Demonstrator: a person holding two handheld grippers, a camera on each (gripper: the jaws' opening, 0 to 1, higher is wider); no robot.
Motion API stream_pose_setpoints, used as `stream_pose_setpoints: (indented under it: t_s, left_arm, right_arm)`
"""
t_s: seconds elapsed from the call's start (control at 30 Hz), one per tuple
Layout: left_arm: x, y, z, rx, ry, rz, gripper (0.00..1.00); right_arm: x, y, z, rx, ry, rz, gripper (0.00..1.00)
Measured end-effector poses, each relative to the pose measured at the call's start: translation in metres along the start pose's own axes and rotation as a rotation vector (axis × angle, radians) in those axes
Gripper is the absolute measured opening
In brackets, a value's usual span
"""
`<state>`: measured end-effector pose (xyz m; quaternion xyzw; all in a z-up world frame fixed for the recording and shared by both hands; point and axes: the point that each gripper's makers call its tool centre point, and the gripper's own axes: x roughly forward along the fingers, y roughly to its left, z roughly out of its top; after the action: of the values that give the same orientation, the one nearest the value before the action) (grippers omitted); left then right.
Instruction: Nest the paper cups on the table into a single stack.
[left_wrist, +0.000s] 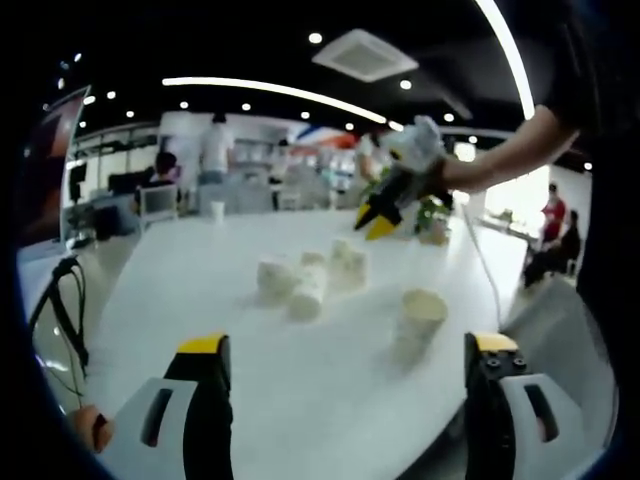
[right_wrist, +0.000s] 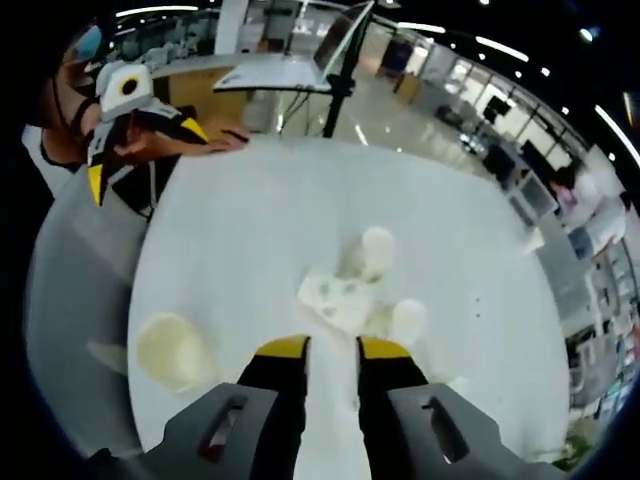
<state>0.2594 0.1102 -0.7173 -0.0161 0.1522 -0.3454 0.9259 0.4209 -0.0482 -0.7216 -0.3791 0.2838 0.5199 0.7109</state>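
Left gripper (left_wrist: 340, 360) low at the near table (left_wrist: 180, 290) edge, jaws wide apart, nothing held. Upright cup (left_wrist: 420, 315) just ahead between them; cup cluster (left_wrist: 305, 280) mid-table, some tipped, bare top all round it. Right gripper (right_wrist: 330, 350) above the table, jaws narrowly parted, nothing between them, tips near the cluster. Lone cup (right_wrist: 170, 350) sits by the table edge, apart from the rest.
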Motion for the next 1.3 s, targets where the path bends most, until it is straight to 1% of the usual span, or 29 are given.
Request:
stream_pose_setpoints:
  t_s: [0.17,0.6,0.73,0.87,1.3]
  left_arm:
    - [0.000,0.001,-0.002,-0.004,0.003,0.006,0.97]
    - [-0.001,0.003,-0.009,-0.018,0.014,0.019,0.97]
    - [-0.002,0.005,-0.010,-0.023,0.012,0.026,0.97]
    - [-0.003,0.008,-0.008,-0.021,0.007,0.034,0.97]
    - [-0.003,0.014,-0.009,-0.023,0.023,0.037,0.97]
  right_arm:
    - [0.010,-0.009,-0.001,-0.003,0.003,0.004,0.14]
    - [0.032,-0.016,-0.007,-0.009,0.024,0.026,0.14]
    - [0.040,-0.022,-0.009,0.002,0.031,0.029,0.14]
    - [0.048,-0.023,-0.012,0.009,0.040,0.039,0.14]
    - [0.068,-0.026,-0.018,0.008,0.065,0.058,0.12]
